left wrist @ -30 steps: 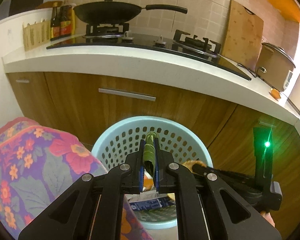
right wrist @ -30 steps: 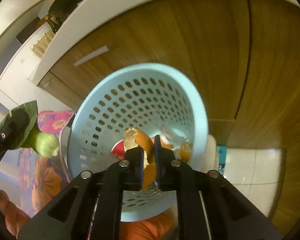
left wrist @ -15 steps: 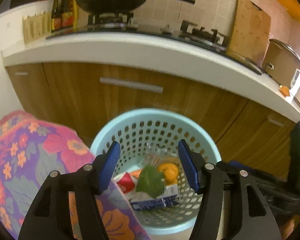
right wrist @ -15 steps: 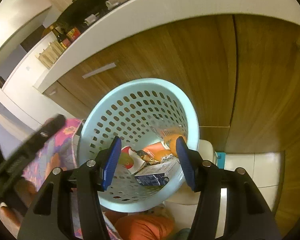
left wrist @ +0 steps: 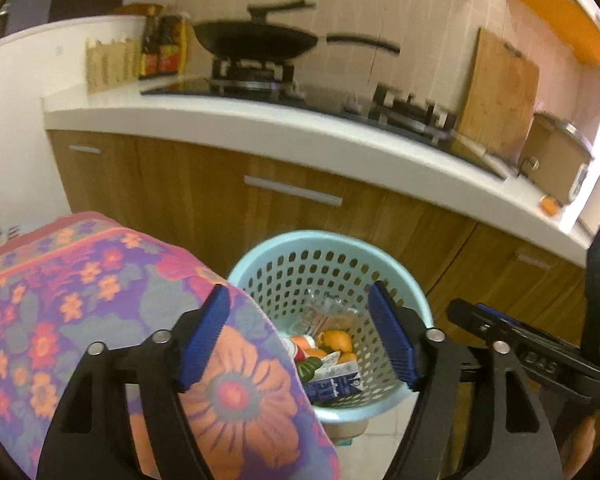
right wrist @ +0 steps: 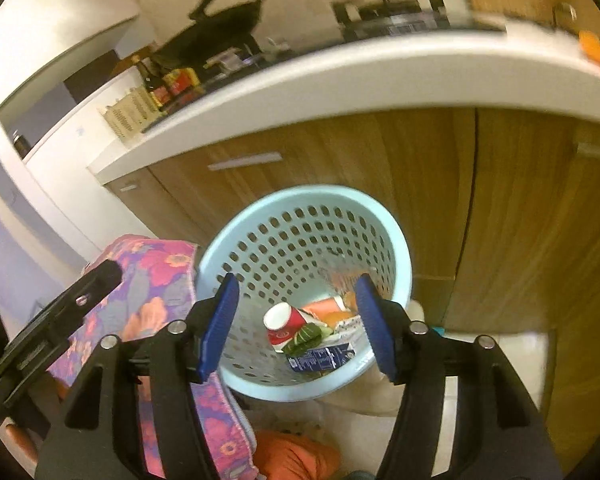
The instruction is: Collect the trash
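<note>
Left gripper (left wrist: pixel 300 334): blue-padded fingers (left wrist: pixel 392 340) spread wide apart, holding nothing. It hangs above the near left rim of the basket (left wrist: pixel 380 248), with its left finger over the flowered cloth (left wrist: pixel 100 288).

Right gripper (right wrist: pixel 296 322): fingers (right wrist: pixel 220 320) likewise wide apart and empty, framing the basket's opening from above.

Basket: pale blue, perforated wall, standing on the tiled floor against the wooden cabinet doors (left wrist: pixel 204 184), just beside the flowered cloth, which touches or overlaps its left rim in both views.

Trash: all of it lies at the bottom of the basket. A red and white paper cup (right wrist: pixel 285 320) lies on its side; a green leaf (right wrist: pixel 306 338) rests just in front of it; a blue and white carton (right wrist: pixel 320 358) lies nearest the camera; orange peel (left wrist: pixel 336 338) sits behind the carton, next to a crumpled clear wrapper (left wrist: pixel 320 312).

Surroundings: white counter (left wrist: pixel 260 128) above the cabinets, carrying a black pan (left wrist: pixel 256 42) on a gas stove, sauce bottles (left wrist: pixel 164 46) to its left, and a wooden cutting board (left wrist: pixel 496 96) leaning on the tiled wall. Both views are slightly blurred.
</note>
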Tool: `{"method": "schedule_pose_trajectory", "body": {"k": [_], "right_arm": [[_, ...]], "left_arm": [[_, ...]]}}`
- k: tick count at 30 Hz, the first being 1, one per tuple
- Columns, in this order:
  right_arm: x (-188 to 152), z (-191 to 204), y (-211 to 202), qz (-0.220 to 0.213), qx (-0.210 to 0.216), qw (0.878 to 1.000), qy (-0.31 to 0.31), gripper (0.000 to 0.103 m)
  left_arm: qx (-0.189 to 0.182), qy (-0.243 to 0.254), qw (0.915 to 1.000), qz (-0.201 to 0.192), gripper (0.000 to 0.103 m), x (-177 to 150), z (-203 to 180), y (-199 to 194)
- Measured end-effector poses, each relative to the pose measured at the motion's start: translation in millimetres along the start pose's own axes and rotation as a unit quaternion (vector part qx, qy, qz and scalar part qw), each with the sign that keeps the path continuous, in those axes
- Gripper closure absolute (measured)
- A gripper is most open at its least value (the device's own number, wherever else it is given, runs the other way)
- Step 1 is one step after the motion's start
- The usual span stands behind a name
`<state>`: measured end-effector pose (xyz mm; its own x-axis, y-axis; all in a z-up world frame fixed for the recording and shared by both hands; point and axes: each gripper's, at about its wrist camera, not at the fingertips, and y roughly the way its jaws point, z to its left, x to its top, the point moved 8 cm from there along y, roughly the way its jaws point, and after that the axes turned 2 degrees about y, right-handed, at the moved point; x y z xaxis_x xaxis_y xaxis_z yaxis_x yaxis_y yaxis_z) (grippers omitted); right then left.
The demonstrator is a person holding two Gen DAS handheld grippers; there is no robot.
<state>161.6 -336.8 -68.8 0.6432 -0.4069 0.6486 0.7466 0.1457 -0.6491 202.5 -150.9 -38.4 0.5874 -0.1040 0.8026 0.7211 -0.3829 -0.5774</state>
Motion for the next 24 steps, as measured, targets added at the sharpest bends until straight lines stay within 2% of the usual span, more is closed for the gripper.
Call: {"method": "schedule_pose_trajectory", "body": {"k": [4,6,8,13,17,21,23,24], "right_arm": [[-3.8,26.2,-19.1,-0.019,0.001,0.999,-0.032,0.043],[-8.0,39.4,-27.1,-0.029,-0.008,0.998,-0.047,0.042],[-11.3,50.3,-33.8,-0.040,-0.018,0.997,-0.059,0.042],[-11.9,72.4,-55.8,-0.076,-0.030,0.994,-0.075,0.035],[-14.7,91.3,-77.7,-0.104,-0.031,0.990,-0.090,0.025],[-25.6,103.6,-90.2,-0.116,-0.029,0.987,-0.105,0.021],[-31.4,107.8,-92.0,-0.118,-0.033,0.986,-0.112,0.020],[-33.5,109.1,-92.3,-0.119,-0.035,0.986,-0.114,0.018]], "left_arm": [[0.021,-0.004,0.9990,-0.039,0.025,2.4,14.9,-42.2],[0.048,-0.011,0.9971,-0.058,0.023,2.3,28.4,-61.7],[0.080,-0.021,0.9933,-0.081,0.018,-0.4,44.9,-81.2],[0.171,-0.030,0.9775,-0.120,0.018,-12.3,78.3,-116.0],[0.220,-0.034,0.9652,-0.137,0.015,-25.1,93.9,-131.7],[0.290,-0.038,0.9432,-0.158,0.013,-35.8,108.1,-142.1],[0.312,-0.028,0.9361,-0.160,0.013,-39.8,110.3,-145.2],[0.315,-0.026,0.9356,-0.157,0.013,-41.9,111.0,-143.2]]}}
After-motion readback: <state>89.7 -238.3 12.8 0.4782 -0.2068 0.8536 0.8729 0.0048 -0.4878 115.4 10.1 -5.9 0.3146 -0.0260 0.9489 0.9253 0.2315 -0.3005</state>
